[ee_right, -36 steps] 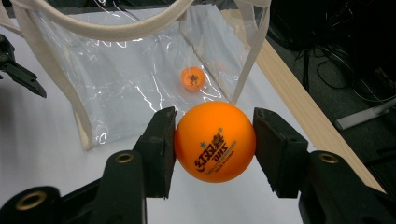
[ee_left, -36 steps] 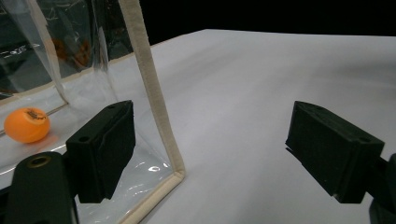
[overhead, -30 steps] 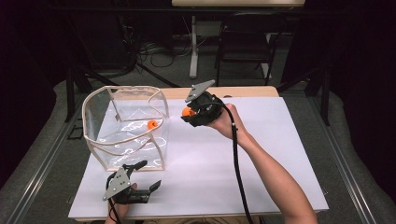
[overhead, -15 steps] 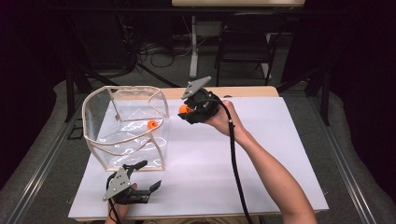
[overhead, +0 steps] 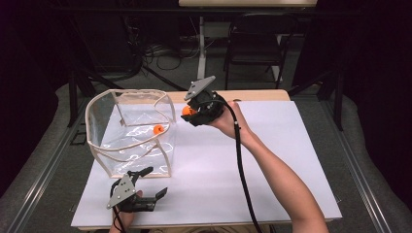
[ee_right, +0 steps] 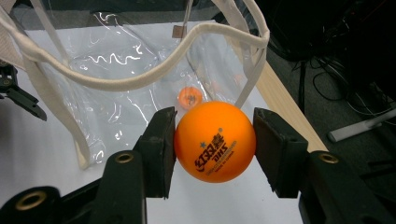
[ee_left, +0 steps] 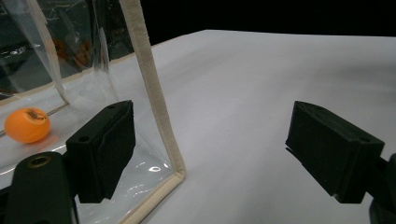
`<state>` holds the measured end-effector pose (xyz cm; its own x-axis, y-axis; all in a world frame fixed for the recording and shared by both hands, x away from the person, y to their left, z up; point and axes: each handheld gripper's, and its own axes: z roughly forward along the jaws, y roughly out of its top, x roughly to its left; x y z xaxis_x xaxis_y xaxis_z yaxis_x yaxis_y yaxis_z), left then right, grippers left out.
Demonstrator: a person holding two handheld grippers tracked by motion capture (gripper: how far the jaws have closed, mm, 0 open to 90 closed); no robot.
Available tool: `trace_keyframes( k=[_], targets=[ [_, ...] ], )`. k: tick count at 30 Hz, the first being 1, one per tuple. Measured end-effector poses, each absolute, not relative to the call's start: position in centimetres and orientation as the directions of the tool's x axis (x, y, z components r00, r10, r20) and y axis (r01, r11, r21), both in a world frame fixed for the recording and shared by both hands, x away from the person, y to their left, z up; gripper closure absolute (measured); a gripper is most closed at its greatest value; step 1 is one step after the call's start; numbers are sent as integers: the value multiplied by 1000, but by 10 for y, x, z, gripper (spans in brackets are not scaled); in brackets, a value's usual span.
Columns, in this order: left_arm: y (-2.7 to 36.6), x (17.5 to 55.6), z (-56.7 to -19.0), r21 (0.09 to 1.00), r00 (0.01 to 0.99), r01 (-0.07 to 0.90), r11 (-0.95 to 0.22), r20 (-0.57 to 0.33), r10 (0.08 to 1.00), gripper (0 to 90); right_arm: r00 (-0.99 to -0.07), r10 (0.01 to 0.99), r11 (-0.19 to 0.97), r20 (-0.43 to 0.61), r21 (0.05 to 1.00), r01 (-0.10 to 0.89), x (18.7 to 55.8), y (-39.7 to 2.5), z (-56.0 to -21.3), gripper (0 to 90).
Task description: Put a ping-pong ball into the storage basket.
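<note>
High view: clear bag (overhead: 131, 131) stands beside ball-holding right hand-held gripper (overhead: 187, 111).

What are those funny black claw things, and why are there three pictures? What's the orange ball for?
A person holds a grabbing tool in each hand. One picture comes from a camera above the table; the other two come from little cameras riding on each tool. The right gripper is pinching an orange ball between its two black jaws, close to a clear plastic bag with cream edges that stands on the white table. A second orange ball already lies inside the bag. The left gripper waits open beside the bag's near corner, holding nothing.
</note>
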<state>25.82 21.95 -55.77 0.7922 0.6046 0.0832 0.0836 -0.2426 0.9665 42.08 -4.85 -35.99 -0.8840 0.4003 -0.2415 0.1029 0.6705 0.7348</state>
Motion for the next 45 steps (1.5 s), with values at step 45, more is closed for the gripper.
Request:
trace_keyframes(
  k=[45],
  targets=[
    [220, 258, -557, 967, 791, 83, -242, 84, 607, 157, -874, 399, 629, -276, 777, 42, 418, -27, -335, 510]
  ],
)
